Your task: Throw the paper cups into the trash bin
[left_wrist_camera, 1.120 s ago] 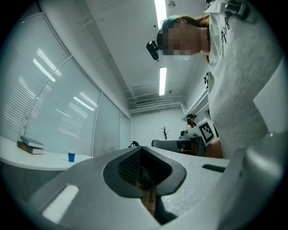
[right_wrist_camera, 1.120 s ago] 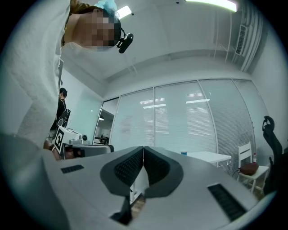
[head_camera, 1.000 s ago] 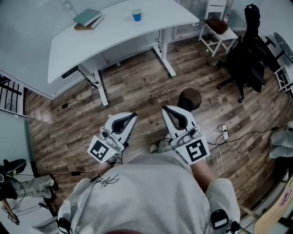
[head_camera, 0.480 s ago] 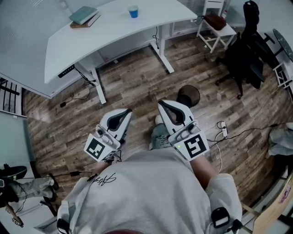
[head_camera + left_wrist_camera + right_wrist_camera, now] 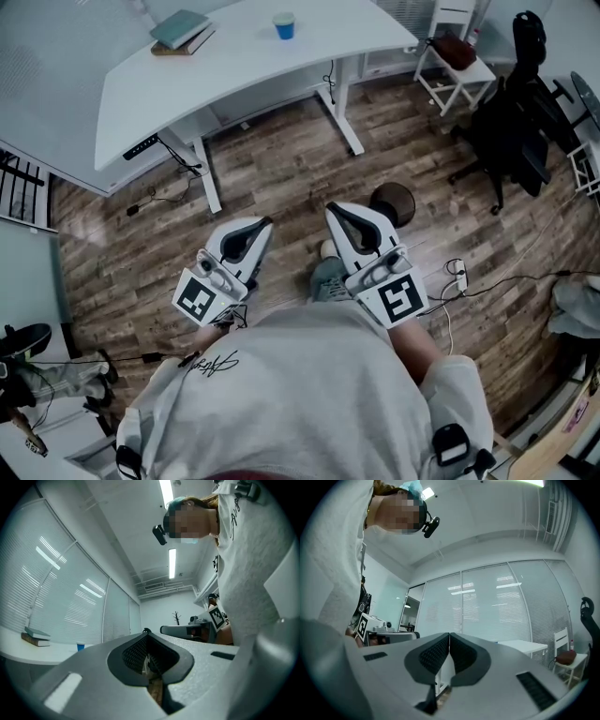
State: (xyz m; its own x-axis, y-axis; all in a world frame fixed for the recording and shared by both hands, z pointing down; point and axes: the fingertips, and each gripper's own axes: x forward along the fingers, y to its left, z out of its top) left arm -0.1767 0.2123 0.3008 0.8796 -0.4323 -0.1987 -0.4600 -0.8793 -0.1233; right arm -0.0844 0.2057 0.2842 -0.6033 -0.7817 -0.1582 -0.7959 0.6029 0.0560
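A blue paper cup [image 5: 284,26] stands upright on the white desk [image 5: 244,70] at the far side of the room; it also shows small in the left gripper view [image 5: 80,646]. The dark round trash bin [image 5: 392,202] sits on the wood floor just beyond my right gripper [image 5: 337,210]. My left gripper [image 5: 261,225] is held beside it, in front of the person's body. Both point towards the desk, well short of the cup. In the gripper views the left jaws [image 5: 146,632] and the right jaws [image 5: 449,633] meet at their tips with nothing between them.
Stacked books [image 5: 181,31] lie on the desk's left part. A black office chair [image 5: 511,131] and a white stool with a brown bag [image 5: 453,52] stand at the right. Cables and a power strip [image 5: 459,272] lie on the floor by my right side.
Both grippers have drifted a little forward together as the person steps, a foot now showing between them. The jaws stay shut and the cup has not moved.
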